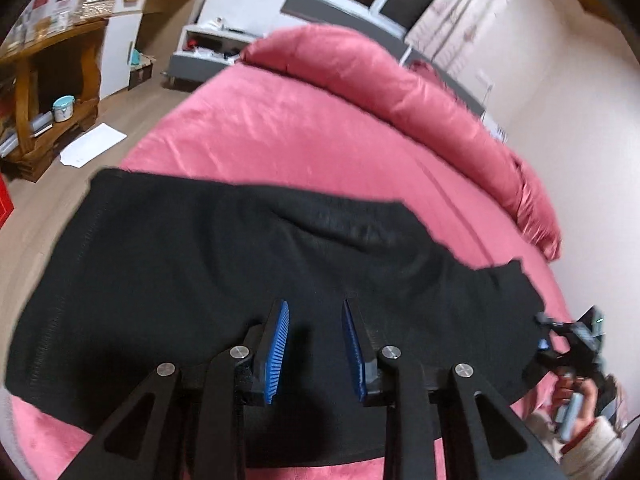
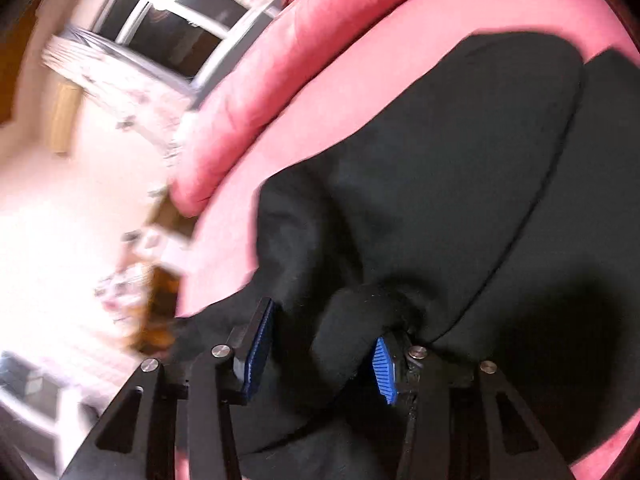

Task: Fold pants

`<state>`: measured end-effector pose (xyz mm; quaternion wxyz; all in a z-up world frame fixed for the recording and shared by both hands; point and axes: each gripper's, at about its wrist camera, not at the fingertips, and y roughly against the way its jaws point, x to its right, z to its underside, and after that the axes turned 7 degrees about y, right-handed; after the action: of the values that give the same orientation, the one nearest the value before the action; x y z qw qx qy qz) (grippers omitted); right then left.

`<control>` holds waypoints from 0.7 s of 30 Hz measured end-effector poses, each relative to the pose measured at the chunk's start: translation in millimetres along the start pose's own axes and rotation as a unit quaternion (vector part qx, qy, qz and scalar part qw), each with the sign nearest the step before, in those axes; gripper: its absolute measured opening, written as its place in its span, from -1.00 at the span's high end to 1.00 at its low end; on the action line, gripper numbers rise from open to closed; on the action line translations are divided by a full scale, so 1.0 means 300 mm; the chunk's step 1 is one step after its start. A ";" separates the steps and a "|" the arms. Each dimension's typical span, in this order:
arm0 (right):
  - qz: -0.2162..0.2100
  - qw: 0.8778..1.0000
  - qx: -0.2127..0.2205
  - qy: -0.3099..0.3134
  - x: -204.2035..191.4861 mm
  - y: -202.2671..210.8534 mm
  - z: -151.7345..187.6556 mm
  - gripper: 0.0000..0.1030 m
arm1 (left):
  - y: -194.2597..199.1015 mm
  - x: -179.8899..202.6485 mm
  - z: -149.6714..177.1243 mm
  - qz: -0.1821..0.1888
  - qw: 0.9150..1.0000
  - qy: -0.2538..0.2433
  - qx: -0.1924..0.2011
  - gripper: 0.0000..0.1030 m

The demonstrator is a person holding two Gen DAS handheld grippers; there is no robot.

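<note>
Black pants (image 1: pixel 248 272) lie spread on a pink bed (image 1: pixel 280 136), folded into a wide dark slab. My left gripper (image 1: pixel 316 308) hovers over the near middle of the pants, jaws open with blue pads (image 1: pixel 278 352), nothing between them. My right gripper (image 1: pixel 560 336) shows at the pants' right end in the left wrist view. In the right wrist view the right gripper (image 2: pixel 320 320) is open, with a bunched fold of the pants (image 2: pixel 440 200) lying loosely between its blue pads (image 2: pixel 385 372). The view is blurred.
A rolled pink duvet (image 1: pixel 400 80) lies along the far side of the bed. A wooden shelf unit (image 1: pixel 44 92) and white paper (image 1: pixel 92 146) on the floor stand left of the bed. A window (image 2: pixel 176 32) and wall are beyond.
</note>
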<state>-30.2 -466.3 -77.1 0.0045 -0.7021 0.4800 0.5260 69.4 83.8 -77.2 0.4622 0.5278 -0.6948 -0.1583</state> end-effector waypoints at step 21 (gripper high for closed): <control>0.209 0.959 0.182 -0.054 0.195 0.321 -0.267 0.78 | 0.035 -0.125 0.084 -0.077 0.996 0.035 -0.013 0.47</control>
<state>-37.4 -598.2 -36.7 0.0480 -0.5436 0.7030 0.4560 43.4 114.3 -100.7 0.4794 0.5792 -0.6332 -0.1838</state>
